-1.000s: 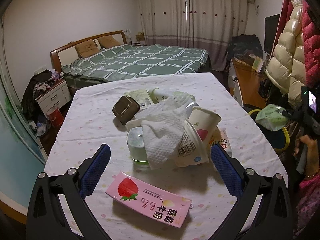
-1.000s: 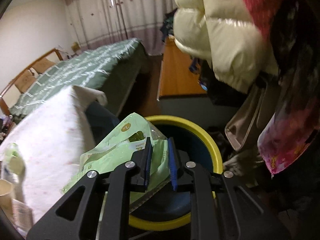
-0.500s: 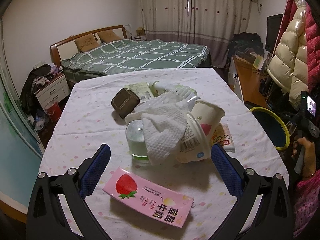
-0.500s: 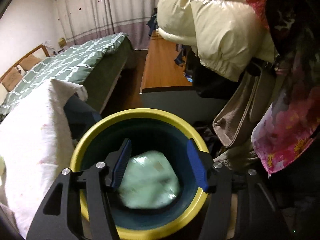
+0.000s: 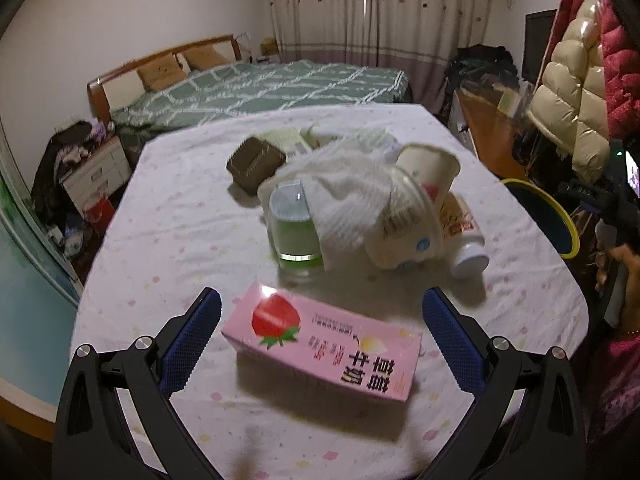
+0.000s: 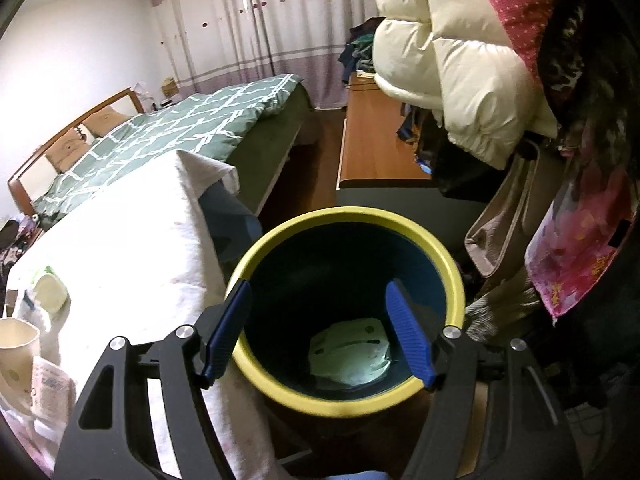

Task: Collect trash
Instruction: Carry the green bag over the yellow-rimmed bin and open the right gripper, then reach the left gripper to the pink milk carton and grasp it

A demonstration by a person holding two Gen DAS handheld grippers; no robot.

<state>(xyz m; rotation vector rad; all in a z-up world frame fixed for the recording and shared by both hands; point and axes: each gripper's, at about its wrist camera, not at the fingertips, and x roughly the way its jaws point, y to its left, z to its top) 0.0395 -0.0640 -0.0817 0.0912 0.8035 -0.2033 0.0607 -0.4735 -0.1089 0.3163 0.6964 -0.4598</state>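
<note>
- Right gripper [image 6: 320,336]: my jaws have just been opening and now stand apart over the yellow-rimmed bin [image 6: 450,264], nothing between them.
- Green wrapper [image 6: 352,356]: a second ago it was pinched in those jaws; now it lies at the bottom of the bin. One piece of trash is done, I judge.
- Bin: on the floor just beside the table's right edge [image 5: 532,236].
- Left gripper [image 5: 320,332]: jaws wide apart, tilted down over the table's near edge, empty. It has sunk closer to the pink strawberry milk carton [image 5: 324,340], which now lies between the pads without touching either.
- Carton: flat near the near edge, apart from the pile behind it. Likely my next pick.
- Pile, mid-table: glass of green liquid [image 5: 294,232], white cloth [image 5: 348,192] draped over it, tipped paper cups [image 5: 424,184], a white bottle [image 5: 466,236] on its side, a brown box [image 5: 256,164]. All still to collect.
- Right hand pose: angled downward, held above the bin's mouth.
</note>
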